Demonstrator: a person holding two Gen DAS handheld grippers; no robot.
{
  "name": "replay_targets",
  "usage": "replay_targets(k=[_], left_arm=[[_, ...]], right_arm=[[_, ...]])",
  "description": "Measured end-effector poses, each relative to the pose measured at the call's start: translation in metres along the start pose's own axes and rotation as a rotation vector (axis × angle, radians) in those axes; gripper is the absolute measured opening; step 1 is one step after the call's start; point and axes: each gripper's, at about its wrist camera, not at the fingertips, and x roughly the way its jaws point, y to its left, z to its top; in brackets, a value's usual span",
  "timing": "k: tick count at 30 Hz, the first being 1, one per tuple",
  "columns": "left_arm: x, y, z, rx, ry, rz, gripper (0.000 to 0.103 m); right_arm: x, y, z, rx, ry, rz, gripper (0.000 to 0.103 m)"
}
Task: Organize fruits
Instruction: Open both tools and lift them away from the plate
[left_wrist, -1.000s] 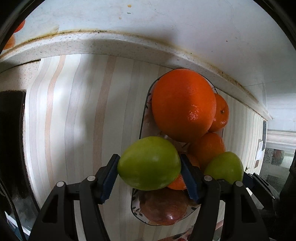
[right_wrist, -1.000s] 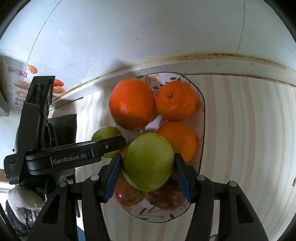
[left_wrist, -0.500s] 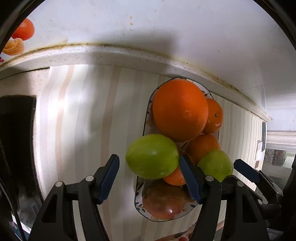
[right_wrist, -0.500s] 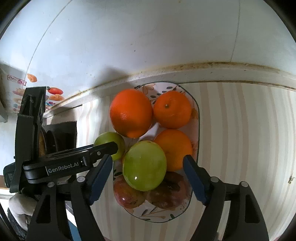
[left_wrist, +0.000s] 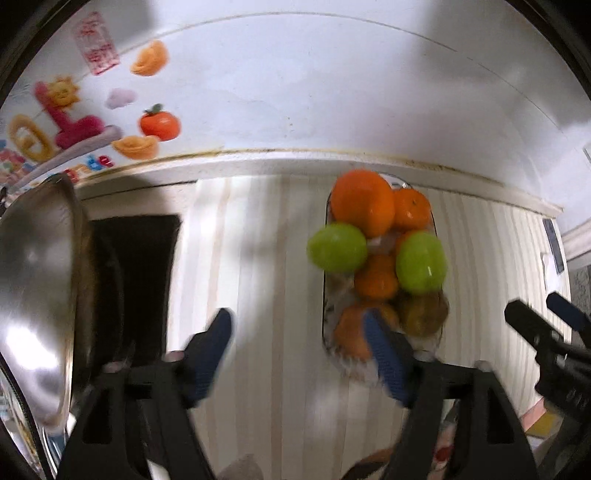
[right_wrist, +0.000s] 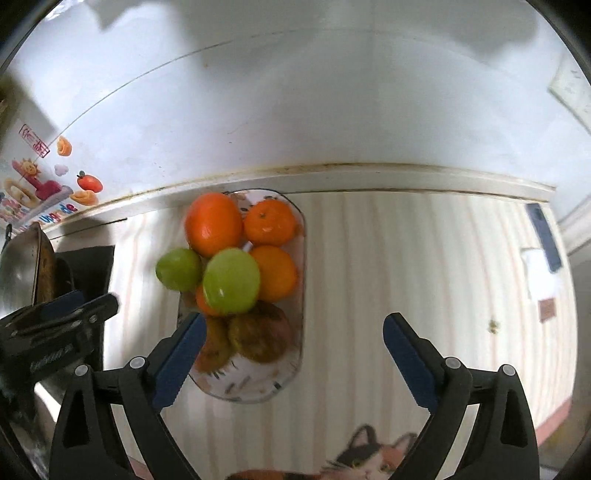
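A patterned oblong plate (right_wrist: 255, 387) on the striped table holds piled fruit: a big orange (right_wrist: 213, 223), smaller oranges (right_wrist: 270, 222), two green apples (right_wrist: 231, 280) (right_wrist: 179, 268) and reddish-brown fruits (right_wrist: 258, 338). The same plate rim (left_wrist: 326, 291) and apples (left_wrist: 337, 247) (left_wrist: 421, 262) show in the left wrist view. My left gripper (left_wrist: 301, 354) is open and empty, drawn back from the plate. My right gripper (right_wrist: 293, 354) is open and empty, just short of the plate.
A steel wok (left_wrist: 37, 288) sits on a dark stove (left_wrist: 140, 280) at the left. A white wall with fruit stickers (left_wrist: 159, 125) runs behind the table. A dark phone-like item (right_wrist: 545, 236) lies far right. A cat picture (right_wrist: 369, 458) is at the near edge.
Both grippers let go of their green apples, which now rest on the pile. Both opened wide and pulled back and up from the plate.
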Motion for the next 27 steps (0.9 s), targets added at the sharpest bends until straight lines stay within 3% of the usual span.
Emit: replay_targets(k=[5,15,27], left_arm=[[-0.042,-0.002,-0.034,0.016,-0.079,0.002,0.092],[-0.126,-0.008,-0.086,0.034,-0.233,-0.007,0.092],[-0.181,-0.014,-0.132,0.059,-0.295,-0.045,0.092]], right_arm=[[-0.032,-0.001,-0.032,0.009,-0.028,-0.011,0.099],[-0.134,0.010,-0.092,-0.014,-0.179,-0.032,0.101],[-0.217,0.017,-0.135,-0.017,-0.290,-0.026,0.101]])
